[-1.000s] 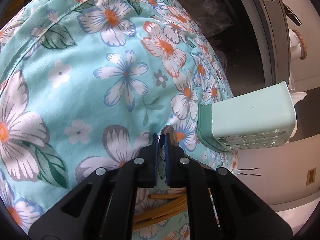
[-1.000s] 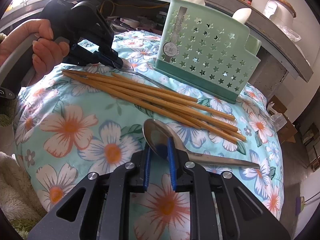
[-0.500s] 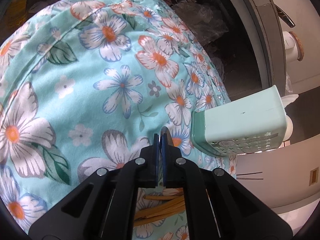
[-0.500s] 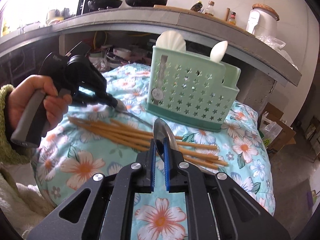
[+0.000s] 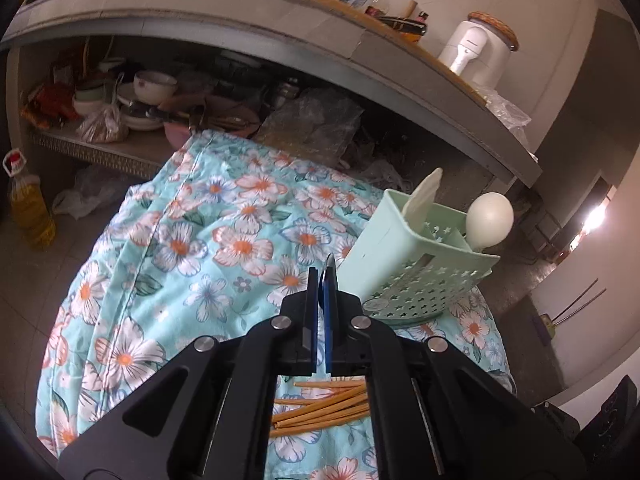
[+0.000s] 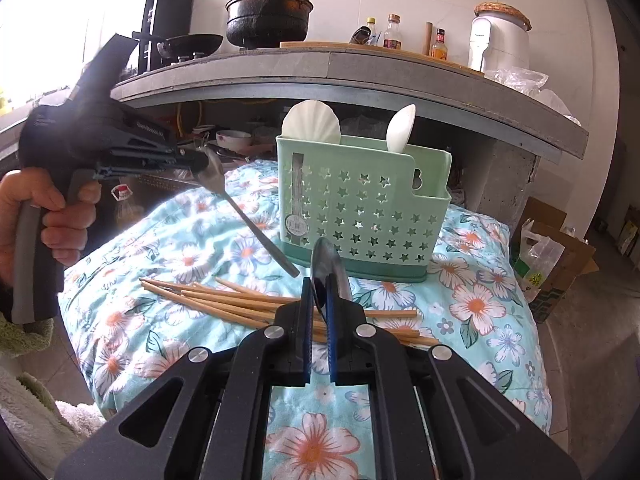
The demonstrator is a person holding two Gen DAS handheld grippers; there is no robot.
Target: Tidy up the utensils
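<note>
My right gripper [image 6: 319, 294] is clamped on a metal spoon's [image 6: 330, 266] bowl, clear of the floral cloth [image 6: 476, 300]. Chopsticks [image 6: 224, 300] lie below. My left gripper [image 6: 202, 162] pinches a second spoon [image 6: 240, 210], handle hanging. Beyond stands the green caddy [image 6: 360, 204].

grey concrete worktop [image 6: 360, 68], black cast-iron pot [image 6: 269, 12] on it, white appliance with woven lid [image 6: 500, 40] at right end, sauce bottles [image 6: 392, 32] between, bowls [image 5: 154, 84] on shelf below
</note>
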